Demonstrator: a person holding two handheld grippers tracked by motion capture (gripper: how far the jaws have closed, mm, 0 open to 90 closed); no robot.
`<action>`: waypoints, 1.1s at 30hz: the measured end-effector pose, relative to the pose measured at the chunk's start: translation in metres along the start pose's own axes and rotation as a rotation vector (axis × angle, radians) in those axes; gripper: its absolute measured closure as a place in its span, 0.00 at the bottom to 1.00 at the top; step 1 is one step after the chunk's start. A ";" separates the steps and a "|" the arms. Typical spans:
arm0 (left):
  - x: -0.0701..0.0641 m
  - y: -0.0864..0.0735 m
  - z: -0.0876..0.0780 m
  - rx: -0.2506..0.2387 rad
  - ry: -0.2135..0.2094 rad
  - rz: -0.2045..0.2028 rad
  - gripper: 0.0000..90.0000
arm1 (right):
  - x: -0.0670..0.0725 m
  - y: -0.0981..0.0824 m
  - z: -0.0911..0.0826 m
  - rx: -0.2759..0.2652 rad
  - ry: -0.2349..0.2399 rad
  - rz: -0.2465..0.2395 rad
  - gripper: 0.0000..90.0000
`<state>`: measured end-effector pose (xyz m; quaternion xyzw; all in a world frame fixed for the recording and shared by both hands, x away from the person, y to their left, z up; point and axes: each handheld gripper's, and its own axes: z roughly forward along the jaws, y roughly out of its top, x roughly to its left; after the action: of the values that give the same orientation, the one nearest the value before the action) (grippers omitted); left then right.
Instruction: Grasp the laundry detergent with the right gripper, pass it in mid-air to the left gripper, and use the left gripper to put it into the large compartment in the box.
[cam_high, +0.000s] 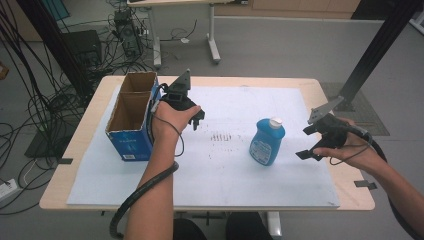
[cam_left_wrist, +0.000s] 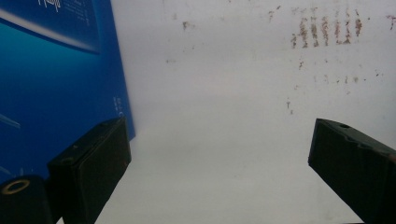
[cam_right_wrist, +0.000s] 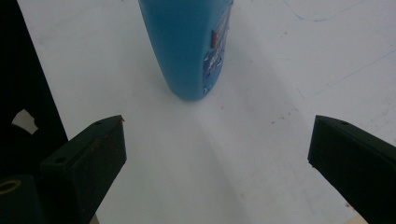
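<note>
A blue bottle (cam_high: 267, 141) with a white cap stands upright on the white sheet, right of centre. In the right gripper view the bottle (cam_right_wrist: 187, 46) rises just ahead of the jaws. My right gripper (cam_high: 308, 143) hangs open a short way to the bottle's right, nothing between its jaws; from its own camera the right gripper (cam_right_wrist: 217, 149) spans a wide gap. An open blue cardboard box (cam_high: 131, 115) sits at the table's left. Beside the box's right wall my left gripper (cam_high: 198, 119) is open and empty; the left gripper (cam_left_wrist: 219, 154) points down at the sheet, with the box (cam_left_wrist: 51, 79) at its left.
The white sheet (cam_high: 220, 170) covers most of the wooden table (cam_high: 75, 150); brownish smudges (cam_high: 222, 136) mark its middle. Black cables trail from both grippers. Behind the table are a black frame post (cam_high: 372, 55), floor cables and another desk's legs.
</note>
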<state>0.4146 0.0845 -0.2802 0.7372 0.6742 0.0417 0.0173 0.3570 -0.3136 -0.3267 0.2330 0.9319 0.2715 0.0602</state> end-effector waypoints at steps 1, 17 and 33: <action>0.000 0.000 0.000 0.000 -0.001 0.001 0.07 | 0.002 -0.002 0.004 -0.014 -0.006 0.008 0.05; 0.003 -0.003 0.003 0.003 -0.004 -0.001 0.07 | 0.027 -0.017 0.043 -0.221 -0.066 0.115 0.04; 0.005 -0.004 0.007 0.009 -0.008 0.002 0.07 | 0.044 -0.006 0.079 -0.337 -0.179 0.142 0.03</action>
<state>0.4118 0.0896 -0.2877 0.7379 0.6737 0.0356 0.0168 0.3346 -0.2596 -0.3961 0.3081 0.8454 0.4053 0.1615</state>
